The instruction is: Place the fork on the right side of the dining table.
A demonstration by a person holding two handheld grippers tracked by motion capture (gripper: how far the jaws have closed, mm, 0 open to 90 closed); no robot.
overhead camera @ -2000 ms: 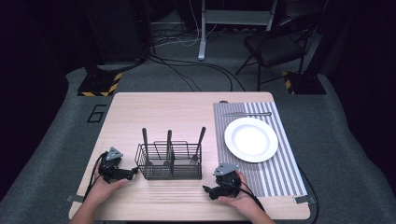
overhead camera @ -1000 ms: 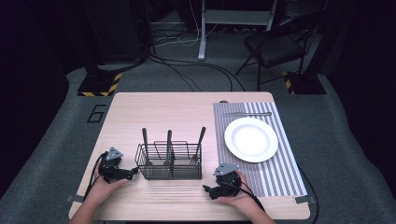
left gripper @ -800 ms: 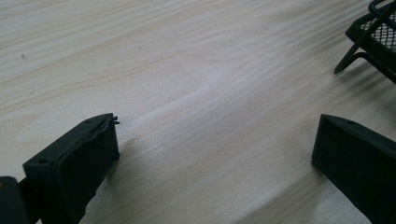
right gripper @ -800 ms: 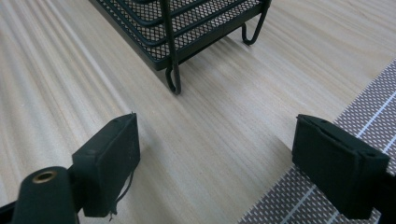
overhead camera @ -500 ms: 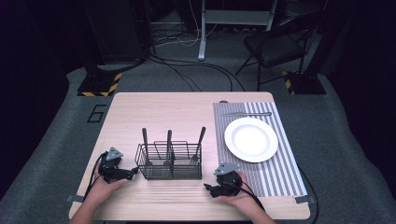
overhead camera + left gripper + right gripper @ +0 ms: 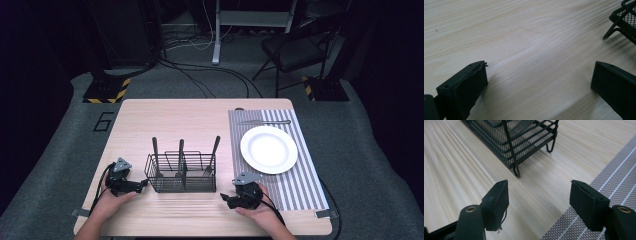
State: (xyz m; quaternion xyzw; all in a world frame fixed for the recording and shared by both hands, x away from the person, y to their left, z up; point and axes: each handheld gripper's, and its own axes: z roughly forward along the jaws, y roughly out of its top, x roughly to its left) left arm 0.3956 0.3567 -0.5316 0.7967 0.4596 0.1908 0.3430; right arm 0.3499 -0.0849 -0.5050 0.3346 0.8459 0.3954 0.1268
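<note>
A black wire caddy [image 6: 182, 172] stands on the wooden table [image 6: 165, 120] with three dark-handled utensils [image 6: 180, 150] upright in it. My left gripper [image 6: 144, 184] rests on the table just left of the caddy and points at it. In the left gripper view it [image 6: 540, 75] is open, with bare wood between the jaws and a caddy corner [image 6: 624, 20] at the upper right. My right gripper [image 6: 224, 197] lies at the caddy's front right, pointing left. It [image 6: 539, 192] is open and holds nothing, with the caddy [image 6: 524, 140] just ahead.
A white plate [image 6: 269, 149] sits on a grey striped placemat [image 6: 300, 190] at the right, whose edge [image 6: 619, 170] lies beside my right jaw. A slim utensil [image 6: 263, 122] lies across the mat's far end. A chair and cables are on the floor beyond the table.
My right gripper has shifted very slightly to the right. The left gripper and the caddy have stayed where they were.
</note>
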